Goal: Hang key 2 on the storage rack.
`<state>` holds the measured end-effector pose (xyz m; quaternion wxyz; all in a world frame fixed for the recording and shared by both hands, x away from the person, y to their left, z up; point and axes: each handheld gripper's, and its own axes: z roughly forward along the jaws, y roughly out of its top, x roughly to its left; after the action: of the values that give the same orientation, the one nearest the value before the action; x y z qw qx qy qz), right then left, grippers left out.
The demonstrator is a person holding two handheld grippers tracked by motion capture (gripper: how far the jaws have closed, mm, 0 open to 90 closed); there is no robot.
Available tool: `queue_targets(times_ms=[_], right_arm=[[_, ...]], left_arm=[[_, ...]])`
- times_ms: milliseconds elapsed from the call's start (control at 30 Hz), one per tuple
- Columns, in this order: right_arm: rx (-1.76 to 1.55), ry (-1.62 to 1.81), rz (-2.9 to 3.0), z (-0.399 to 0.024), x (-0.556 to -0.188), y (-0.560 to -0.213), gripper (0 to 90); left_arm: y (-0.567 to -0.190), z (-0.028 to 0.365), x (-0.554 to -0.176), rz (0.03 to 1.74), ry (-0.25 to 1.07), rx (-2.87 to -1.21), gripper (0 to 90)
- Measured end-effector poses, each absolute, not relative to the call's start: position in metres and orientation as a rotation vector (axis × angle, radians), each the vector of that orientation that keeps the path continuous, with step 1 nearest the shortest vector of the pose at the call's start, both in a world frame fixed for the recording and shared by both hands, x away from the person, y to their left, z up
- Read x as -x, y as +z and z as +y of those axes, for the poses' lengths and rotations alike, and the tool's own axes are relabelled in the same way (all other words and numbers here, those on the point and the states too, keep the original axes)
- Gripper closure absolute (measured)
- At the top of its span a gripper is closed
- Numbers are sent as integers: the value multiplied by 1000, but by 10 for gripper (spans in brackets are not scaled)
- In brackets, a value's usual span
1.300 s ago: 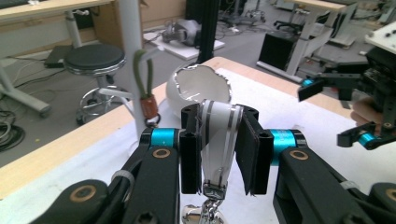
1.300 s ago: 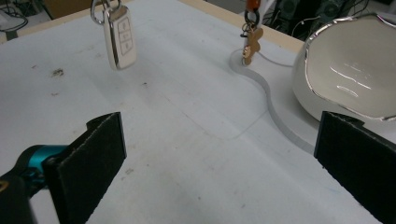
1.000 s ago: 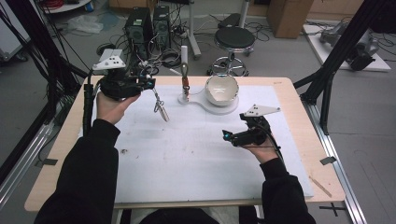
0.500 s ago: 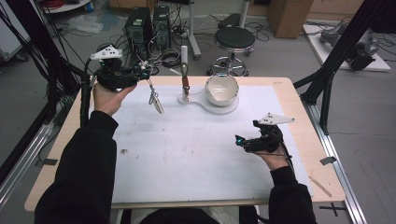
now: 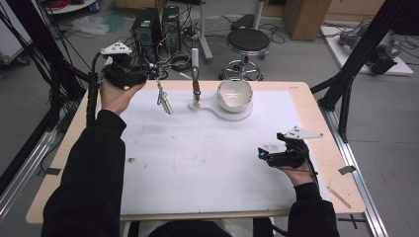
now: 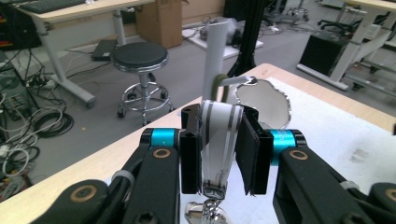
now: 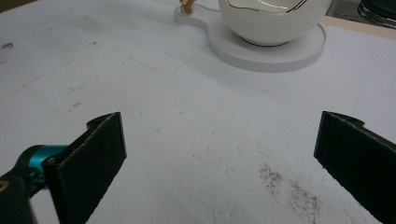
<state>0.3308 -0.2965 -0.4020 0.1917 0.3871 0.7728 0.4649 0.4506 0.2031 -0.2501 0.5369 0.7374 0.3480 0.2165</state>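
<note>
Left tongs [image 6: 218, 154] grip one spoon [image 5: 164, 101]; right tongs [image 7: 219, 158] gape near one bowl [image 5: 234, 94].

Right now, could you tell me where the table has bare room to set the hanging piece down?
The white mat is bare between the left sleeve and the right gripper, and forward up to the white stand. It is crowded at the far edge, around that stand, its bowl and clip post.

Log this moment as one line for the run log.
left claw: shut on strap, lifted | right claw: open, above table | bowl: on stand
</note>
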Motion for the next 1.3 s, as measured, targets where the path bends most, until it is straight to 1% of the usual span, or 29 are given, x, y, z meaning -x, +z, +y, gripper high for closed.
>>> queue_targets(times_ms=[167, 367, 467, 700, 800, 1000, 1033, 1100, 1300], right_arm=[[-1081, 1259, 2193, -297, -327, -409, 14], [-1076, 1221, 2219, -296, -324, -414, 14], [-1070, 1217, 2216, -295, -323, -414, 14], [-1077, 1227, 2199, -297, -323, -413, 14], [-1072, 1220, 2201, -297, -322, -413, 14], [-1062, 1224, 2199, -297, -321, -412, 14], [-1063, 1226, 2198, -297, -320, -412, 14], [-1064, 1229, 2197, -297, -320, -412, 14], [-1069, 1233, 2190, -299, -321, -412, 14]], left_arm=[[-245, 206, -460, 857, 553, -1718, 722], [-240, 204, -474, 903, 601, -1717, 722], [-239, 202, -480, 916, 606, -1698, 722], [-239, 191, -490, 940, 643, -1709, 723], [-247, 180, -496, 973, 648, -1700, 723], [-250, 171, -501, 978, 668, -1661, 723], [-249, 170, -501, 974, 697, -1638, 723], [-248, 170, -503, 975, 697, -1607, 723], [-242, 161, -508, 958, 721, -1605, 723]])
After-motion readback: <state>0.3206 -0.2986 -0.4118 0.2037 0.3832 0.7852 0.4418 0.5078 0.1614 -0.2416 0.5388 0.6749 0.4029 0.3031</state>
